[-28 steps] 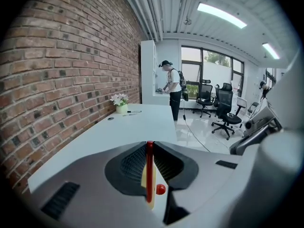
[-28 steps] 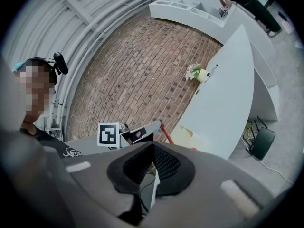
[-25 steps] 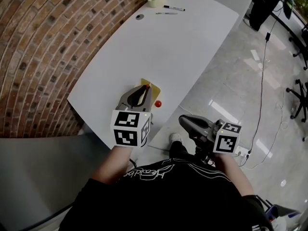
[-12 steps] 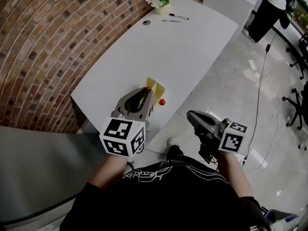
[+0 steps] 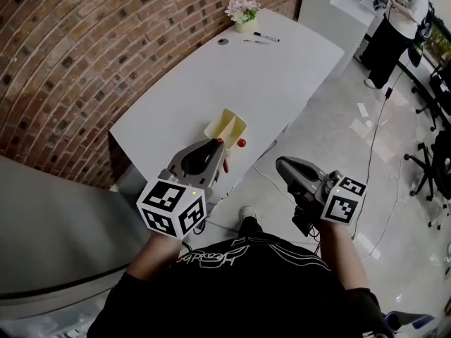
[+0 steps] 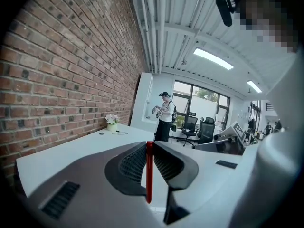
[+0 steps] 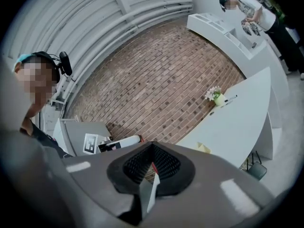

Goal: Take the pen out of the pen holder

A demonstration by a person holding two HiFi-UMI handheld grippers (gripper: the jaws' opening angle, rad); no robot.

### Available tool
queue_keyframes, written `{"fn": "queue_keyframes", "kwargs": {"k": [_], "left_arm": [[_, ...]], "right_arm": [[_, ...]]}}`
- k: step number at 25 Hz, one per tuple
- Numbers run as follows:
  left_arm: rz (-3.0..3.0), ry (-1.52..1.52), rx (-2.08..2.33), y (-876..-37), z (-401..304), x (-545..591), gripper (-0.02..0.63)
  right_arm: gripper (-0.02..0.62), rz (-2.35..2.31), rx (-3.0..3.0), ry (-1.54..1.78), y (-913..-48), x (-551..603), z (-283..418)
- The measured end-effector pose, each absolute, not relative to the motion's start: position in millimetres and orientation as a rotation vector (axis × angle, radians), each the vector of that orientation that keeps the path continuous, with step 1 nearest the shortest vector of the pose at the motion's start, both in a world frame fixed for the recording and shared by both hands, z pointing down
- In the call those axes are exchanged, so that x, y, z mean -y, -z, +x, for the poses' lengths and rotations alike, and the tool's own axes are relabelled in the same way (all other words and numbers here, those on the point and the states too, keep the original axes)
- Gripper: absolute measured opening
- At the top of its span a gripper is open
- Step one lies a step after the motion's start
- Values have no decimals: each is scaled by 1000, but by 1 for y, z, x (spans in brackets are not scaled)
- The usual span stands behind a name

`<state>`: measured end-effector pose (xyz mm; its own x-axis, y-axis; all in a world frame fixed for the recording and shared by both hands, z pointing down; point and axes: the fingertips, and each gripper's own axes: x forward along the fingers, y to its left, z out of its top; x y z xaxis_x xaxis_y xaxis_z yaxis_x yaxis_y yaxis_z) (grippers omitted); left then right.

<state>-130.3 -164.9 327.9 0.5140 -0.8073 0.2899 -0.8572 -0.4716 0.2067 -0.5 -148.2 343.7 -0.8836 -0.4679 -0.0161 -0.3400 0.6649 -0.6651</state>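
Observation:
A thin red pen [image 6: 149,175] stands upright between the pads of my left gripper [image 6: 149,145], which is shut on it. In the head view the left gripper [image 5: 214,145] hangs at the near edge of the white table [image 5: 246,76], just short of the yellow pen holder [image 5: 227,127]. The pen's red tip [image 5: 219,141] shows at the jaws. My right gripper [image 5: 282,165] floats over the floor to the right of the table. Its jaws meet with nothing between them [image 7: 152,150]. The right gripper view also shows the pen holder [image 7: 204,147].
A small red ball-like thing [image 5: 241,144] lies beside the holder. A flower pot [image 5: 243,11] and two markers [image 5: 266,37] sit at the table's far end. A brick wall [image 5: 63,55] runs along the left. A person [image 5: 402,9] stands far right, with a floor cable [image 5: 377,153] and office chairs nearby.
Both grippers have risen. The left one has drawn back from the pen holder with the red pen, so the holder now shows whole.

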Motion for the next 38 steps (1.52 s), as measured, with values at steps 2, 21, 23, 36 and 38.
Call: {"fn": "queue_keyframes", "kwargs": {"k": [2, 21, 23, 36, 38], "left_arm": [[2440, -203, 1375, -326, -131, 149, 52], [2511, -197, 1160, -332, -122, 33, 52], [2509, -191, 1138, -335, -119, 25, 52], [2485, -162, 1061, -349, -110, -1, 52], [2486, -161, 1050, -350, -108, -5, 52]], "right_arm": [[3, -651, -2708, 992, -337, 135, -4], [3, -650, -2817, 815, -306, 28, -29], [3, -649, -2822, 832, -311, 20, -30], [3, -663, -2815, 898, -333, -11, -35], [3, -665, -2815, 901, -336, -16, -36]]}}
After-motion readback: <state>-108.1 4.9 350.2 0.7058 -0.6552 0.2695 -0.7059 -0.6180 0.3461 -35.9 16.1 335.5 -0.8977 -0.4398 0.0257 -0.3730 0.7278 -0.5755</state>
